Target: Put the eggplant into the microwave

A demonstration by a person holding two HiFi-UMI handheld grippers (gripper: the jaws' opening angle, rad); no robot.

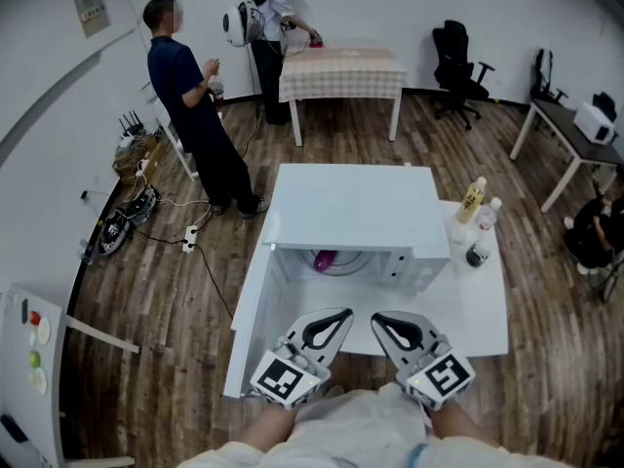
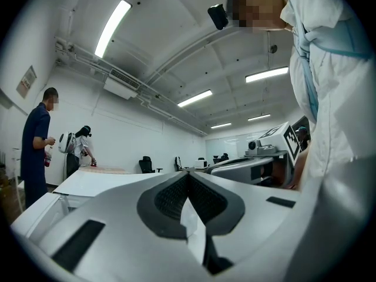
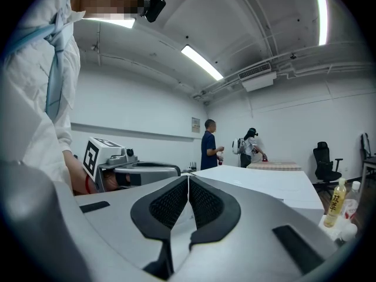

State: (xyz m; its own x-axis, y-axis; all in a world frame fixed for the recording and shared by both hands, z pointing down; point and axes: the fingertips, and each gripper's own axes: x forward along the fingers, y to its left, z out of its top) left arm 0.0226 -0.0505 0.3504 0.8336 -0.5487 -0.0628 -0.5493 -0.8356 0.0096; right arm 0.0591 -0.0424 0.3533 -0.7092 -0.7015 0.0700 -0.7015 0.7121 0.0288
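Note:
A white microwave (image 1: 351, 208) stands on a white table (image 1: 478, 310) with its door (image 1: 250, 320) swung open to the left. A purple eggplant (image 1: 325, 258) lies inside the cavity, only partly visible under the top edge. Both grippers hang level in front of the opening, side by side near the table's front edge. My left gripper (image 1: 341, 314) (image 2: 187, 175) is shut with nothing between its pads. My right gripper (image 1: 376, 318) (image 3: 188, 178) is also shut and empty. In each gripper view the other gripper's marker cube shows to the side.
Three bottles (image 1: 473, 201) stand on the table right of the microwave. Behind it are a person in dark blue (image 1: 190, 105), a second person (image 1: 269, 27) at a checkered table (image 1: 341, 71), an office chair (image 1: 456, 66) and a desk (image 1: 575, 135).

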